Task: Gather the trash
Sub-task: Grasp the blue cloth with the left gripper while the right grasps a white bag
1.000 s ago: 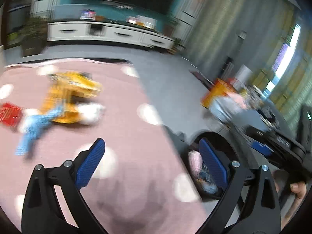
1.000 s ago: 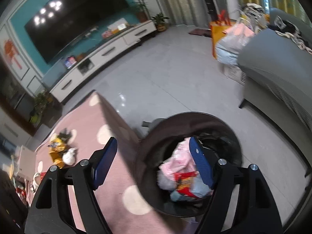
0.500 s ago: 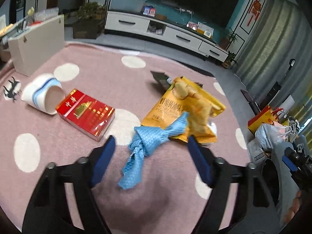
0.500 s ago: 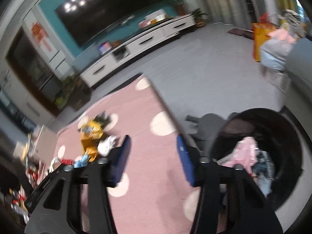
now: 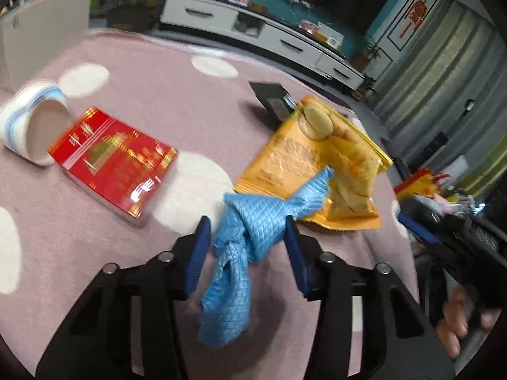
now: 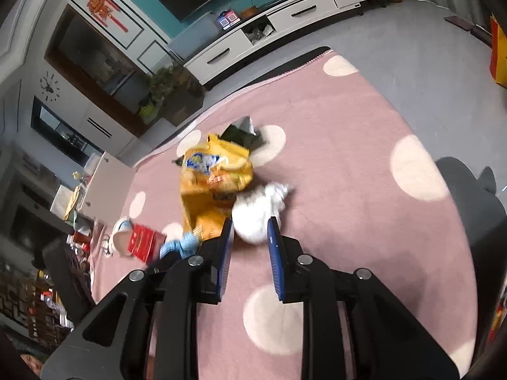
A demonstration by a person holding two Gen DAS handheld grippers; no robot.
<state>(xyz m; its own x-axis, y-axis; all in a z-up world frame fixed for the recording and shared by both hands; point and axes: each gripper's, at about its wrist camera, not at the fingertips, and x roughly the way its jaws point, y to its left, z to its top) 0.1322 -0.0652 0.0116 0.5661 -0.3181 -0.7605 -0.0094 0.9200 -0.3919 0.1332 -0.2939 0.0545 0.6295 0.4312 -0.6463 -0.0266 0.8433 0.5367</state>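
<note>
Rug: pink plush, white dots.
Snack bag: glossy orange foil, crumpled.
Cloth: quilted blue, knotted, on rug (overlapping bag).
Left tongs: just closing, straddling cloth, grip uncertain.
Right tongs: just closing, narrow gap, flanking white wad.

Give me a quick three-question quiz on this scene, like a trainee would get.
1. What lies between the fingers of the left claw? A) a red box B) a blue knotted cloth C) a black wrapper
2. True or false: the paper cup stands upright on the rug.
3. What sits at the tips of the right claw?

Key
1. B: the blue knotted cloth; the jaws have just been closing around it.
2. False: it lies on its side.
3. A white crumpled wad; these jaws have just been closing too.
</note>
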